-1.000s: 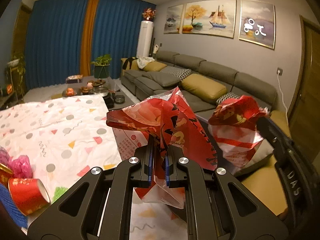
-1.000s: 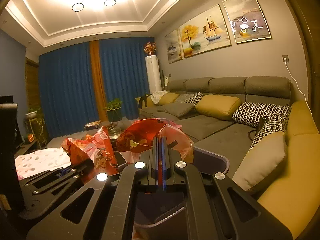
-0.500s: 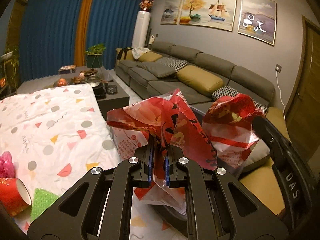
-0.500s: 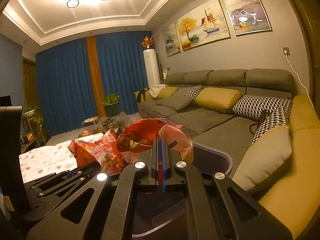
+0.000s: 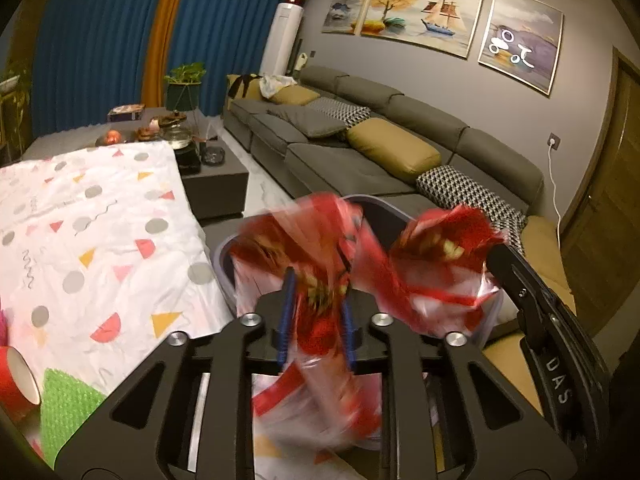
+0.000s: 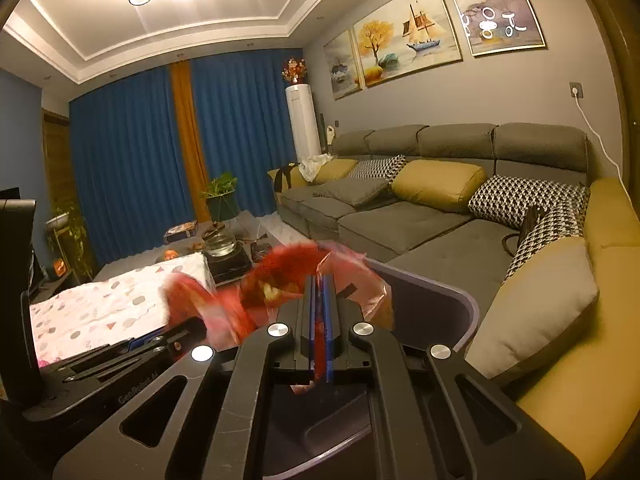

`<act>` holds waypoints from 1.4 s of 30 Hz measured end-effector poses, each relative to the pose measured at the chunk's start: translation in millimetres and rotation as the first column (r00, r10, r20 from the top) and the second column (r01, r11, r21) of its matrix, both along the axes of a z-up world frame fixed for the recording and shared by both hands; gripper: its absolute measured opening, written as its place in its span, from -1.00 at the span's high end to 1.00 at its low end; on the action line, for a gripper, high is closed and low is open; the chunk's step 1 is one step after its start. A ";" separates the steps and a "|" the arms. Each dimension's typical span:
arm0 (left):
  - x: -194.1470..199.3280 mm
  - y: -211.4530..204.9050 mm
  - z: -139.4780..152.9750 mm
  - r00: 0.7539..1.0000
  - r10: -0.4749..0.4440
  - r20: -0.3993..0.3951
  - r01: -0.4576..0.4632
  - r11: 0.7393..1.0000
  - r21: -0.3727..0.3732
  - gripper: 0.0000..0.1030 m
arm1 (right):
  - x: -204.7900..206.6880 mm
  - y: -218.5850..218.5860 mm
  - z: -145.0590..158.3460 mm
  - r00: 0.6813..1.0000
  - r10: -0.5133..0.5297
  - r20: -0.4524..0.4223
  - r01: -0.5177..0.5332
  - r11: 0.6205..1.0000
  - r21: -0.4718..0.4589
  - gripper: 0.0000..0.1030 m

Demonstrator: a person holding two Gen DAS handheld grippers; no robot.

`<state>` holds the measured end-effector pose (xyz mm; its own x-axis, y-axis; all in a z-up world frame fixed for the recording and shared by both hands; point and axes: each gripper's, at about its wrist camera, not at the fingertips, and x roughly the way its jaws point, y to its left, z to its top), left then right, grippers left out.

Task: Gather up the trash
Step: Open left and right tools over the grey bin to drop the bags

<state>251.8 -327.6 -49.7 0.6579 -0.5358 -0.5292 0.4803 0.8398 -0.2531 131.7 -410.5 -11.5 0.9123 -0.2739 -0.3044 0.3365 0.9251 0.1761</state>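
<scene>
A crumpled red and white plastic bag hangs between my two grippers over a grey bin. My left gripper has its fingers apart, and the blurred bag is loose between them. My right gripper is shut on the bag's other end, above the bin's rim. The right gripper also shows at the right in the left wrist view, and the left gripper at the lower left in the right wrist view.
A table with a white patterned cloth lies to the left, with a red tape roll and green mesh on it. A dark coffee table stands behind. A grey sofa with cushions fills the right.
My left gripper has opened and the bag slips between its fingers, blurred. Both grippers have come down over the bin. The right gripper stays shut on the bag.
</scene>
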 end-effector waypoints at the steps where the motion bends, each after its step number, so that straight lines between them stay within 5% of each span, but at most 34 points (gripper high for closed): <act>1: 1.0 1.2 -1.3 1.000 0.008 -0.002 -0.008 1.000 0.000 0.42 | 0.2 -0.4 0.1 1.000 0.005 0.003 -0.005 1.000 0.005 0.89; 4: 3.4 4.9 -3.2 0.999 0.024 -0.024 -0.024 1.000 -0.011 0.26 | 0.6 -1.9 0.1 1.000 0.008 0.004 -0.008 1.000 0.009 0.68; 6: 2.5 9.4 -3.6 0.999 0.040 -0.022 -0.040 0.999 -0.021 0.09 | 0.5 -2.5 -0.4 1.000 0.000 0.004 0.000 1.000 0.011 0.32; 13: -10.4 31.7 5.2 0.995 0.098 0.017 -0.097 0.994 -0.050 -0.45 | -9.9 1.1 0.2 1.000 -0.010 0.013 0.010 1.000 -0.006 0.14; 21: -29.4 67.9 -11.9 0.980 0.198 0.001 -0.198 0.980 -0.006 -0.47 | -25.7 17.0 -1.8 1.000 0.011 0.029 -0.010 1.000 -0.010 0.01; 30: -25.5 65.5 -44.8 0.985 0.155 -0.077 -0.150 0.986 0.076 0.01 | -36.5 30.3 -4.8 0.998 0.052 0.034 -0.052 0.999 -0.011 0.01; 33: -14.0 68.4 -53.3 0.978 0.148 -0.144 -0.143 0.989 0.047 0.10 | -40.0 29.9 -3.6 0.997 0.061 0.042 -0.060 0.998 -0.011 0.01; 42: 0.3 52.8 -65.5 0.979 0.112 -0.171 -0.096 0.990 0.098 0.66 | -41.2 28.4 -6.7 0.995 0.086 0.047 -0.086 0.996 -0.010 0.01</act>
<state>252.1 -274.7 -115.2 0.6000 -0.4147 -0.6841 0.3436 0.9058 -0.2477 90.6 -382.1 -18.2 0.9460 -0.1958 -0.2584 0.2469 0.9516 0.1827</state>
